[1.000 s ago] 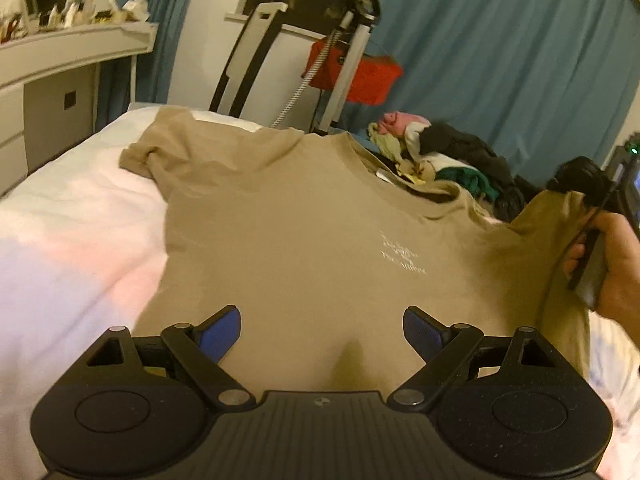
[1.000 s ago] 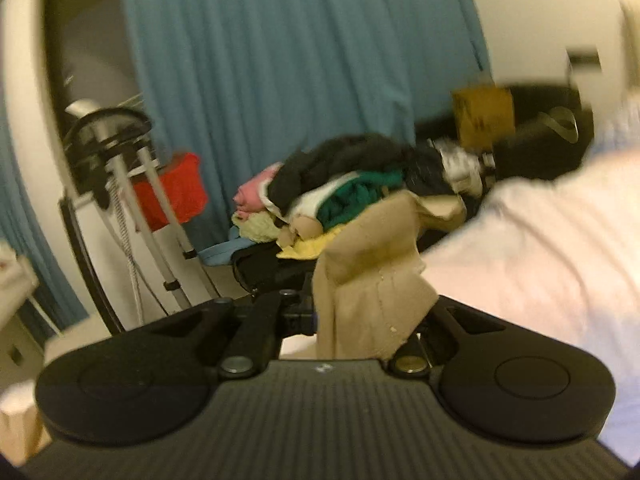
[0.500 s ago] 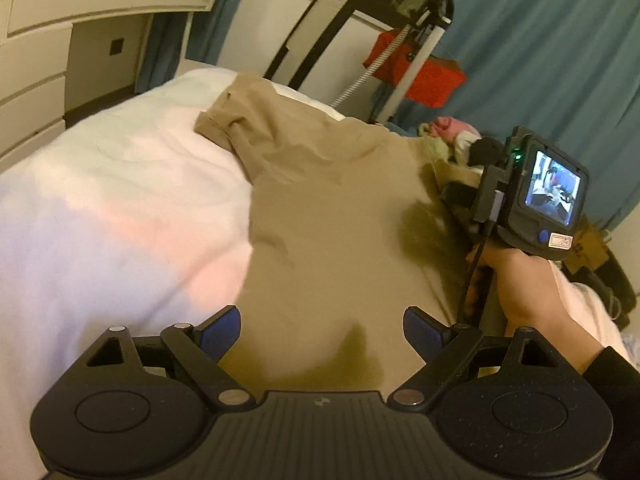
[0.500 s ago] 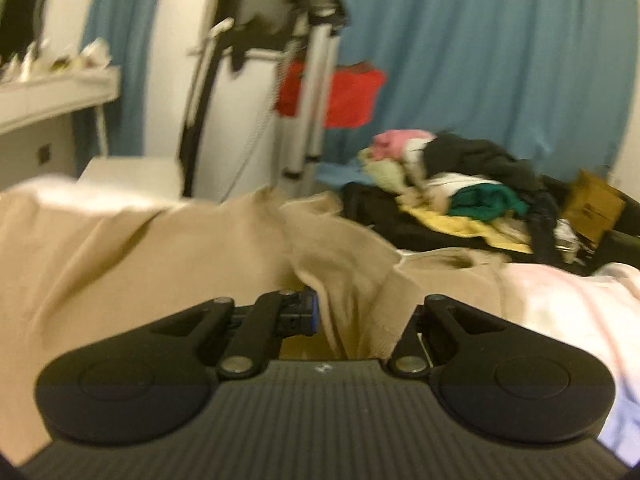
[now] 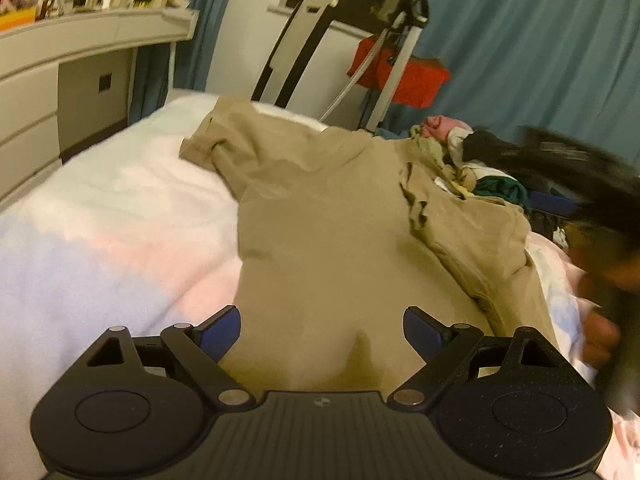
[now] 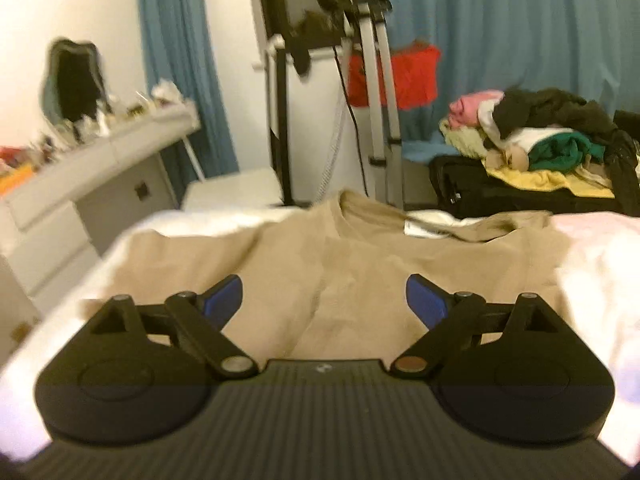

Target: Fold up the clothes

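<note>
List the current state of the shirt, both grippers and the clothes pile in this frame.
Tan T-shirt: spread on bed, right sleeve folded inward.
Left gripper: open, empty, over the hem.
Right gripper: open, empty.
Clothes pile: heaped, unfolded.

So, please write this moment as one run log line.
left gripper: open | right gripper: open | shirt: on bed, right sleeve folded in

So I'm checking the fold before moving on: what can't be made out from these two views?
- Left wrist: right gripper is only a dark motion smear at the right edge.
- Left wrist: the tan t-shirt hem lies behind the left gripper body.
- Right wrist: motion blur softens the shirt's folded-in sleeve; its hem lies behind the right gripper's body.
- Both: clothes pile items too jumbled to identify.
</note>
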A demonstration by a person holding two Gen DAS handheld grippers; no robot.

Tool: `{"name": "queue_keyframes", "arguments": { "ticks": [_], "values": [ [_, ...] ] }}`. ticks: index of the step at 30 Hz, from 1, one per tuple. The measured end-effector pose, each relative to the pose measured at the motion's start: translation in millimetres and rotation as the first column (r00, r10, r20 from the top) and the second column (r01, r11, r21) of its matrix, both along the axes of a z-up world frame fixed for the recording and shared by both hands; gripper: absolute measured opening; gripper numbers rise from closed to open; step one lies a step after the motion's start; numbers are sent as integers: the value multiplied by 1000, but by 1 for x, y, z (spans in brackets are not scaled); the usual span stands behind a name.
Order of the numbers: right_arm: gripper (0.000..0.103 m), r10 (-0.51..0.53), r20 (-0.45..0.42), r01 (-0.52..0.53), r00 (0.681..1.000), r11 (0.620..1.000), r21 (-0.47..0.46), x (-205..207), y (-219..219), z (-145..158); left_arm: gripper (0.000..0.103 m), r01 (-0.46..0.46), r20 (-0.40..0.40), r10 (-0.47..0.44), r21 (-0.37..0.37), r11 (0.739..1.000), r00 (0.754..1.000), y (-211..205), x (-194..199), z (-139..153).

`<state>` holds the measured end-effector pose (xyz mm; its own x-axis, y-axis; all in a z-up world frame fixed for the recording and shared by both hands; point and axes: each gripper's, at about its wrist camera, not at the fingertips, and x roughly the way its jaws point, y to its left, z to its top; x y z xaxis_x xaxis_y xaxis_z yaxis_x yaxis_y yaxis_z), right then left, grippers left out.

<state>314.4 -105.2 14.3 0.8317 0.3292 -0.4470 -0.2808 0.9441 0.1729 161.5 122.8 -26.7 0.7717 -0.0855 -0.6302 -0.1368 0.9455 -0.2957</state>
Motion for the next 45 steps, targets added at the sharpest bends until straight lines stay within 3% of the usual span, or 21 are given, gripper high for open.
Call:
{"name": "queue_keyframes", "arguments": {
  "ticks": [4, 11, 15, 20, 25, 26, 31, 33, 34, 35, 36, 43, 45],
  "values": [
    [90, -25, 32, 23, 999, 998, 61, -82, -38, 25, 90, 35, 16, -35, 23, 999, 999, -15, -13, 7],
    [90, -142, -5, 142, 990, 983, 116, -209, -102, 13, 90, 197, -17, -196, 50, 979, 980, -66, -50, 8],
    [90, -235, -45, 239, 971, 958, 155, -247, -136, 1, 89, 326, -69, -328, -42, 945, 942, -96, -65, -2],
    [90, -320, -51, 323, 946, 926, 193, -264, -176, -4, 87, 398, -129, -458, -325, 858, 880, -120, -73, -26],
    [90, -362, -85, 370, 928, 880, 299, -261, -212, -9, 73, 438, -138, -593, -547, 714, 794, -143, -77, -50],
    [90, -363, -96, 374, 927, 869, 324, -260, -218, -12, 72, 445, -135, -615, -574, 687, 777, -148, -79, -54],
    [90, -346, -160, 381, 924, 841, 383, -249, -231, -28, 55, 513, -128, -699, -589, 624, 703, -176, -87, -68],
    [90, -335, -180, 380, 925, 837, 394, -245, -232, -33, 48, 517, -147, -715, -594, 617, 684, -185, -88, -75],
    [90, -330, -188, 379, 925, 836, 396, -243, -232, -36, 35, 516, -161, -718, -592, 619, 677, -188, -88, -78],
    [90, -326, -195, 379, 925, 836, 398, -241, -232, -38, 14, 512, -181, -717, -586, 628, 673, -190, -89, -82],
    [90, -324, -202, 380, 924, 835, 398, -239, -232, -39, 6, 506, -196, -715, -584, 635, 671, -190, -89, -84],
    [90, -312, -221, 378, 924, 835, 401, -239, -230, -41, 3, 459, -211, -692, -611, 645, 691, -164, -94, -60],
    [90, -309, -220, 374, 925, 841, 392, -240, -228, -42, 3, 449, -225, -679, -601, 661, 699, -154, -99, -51]
  ]
}}
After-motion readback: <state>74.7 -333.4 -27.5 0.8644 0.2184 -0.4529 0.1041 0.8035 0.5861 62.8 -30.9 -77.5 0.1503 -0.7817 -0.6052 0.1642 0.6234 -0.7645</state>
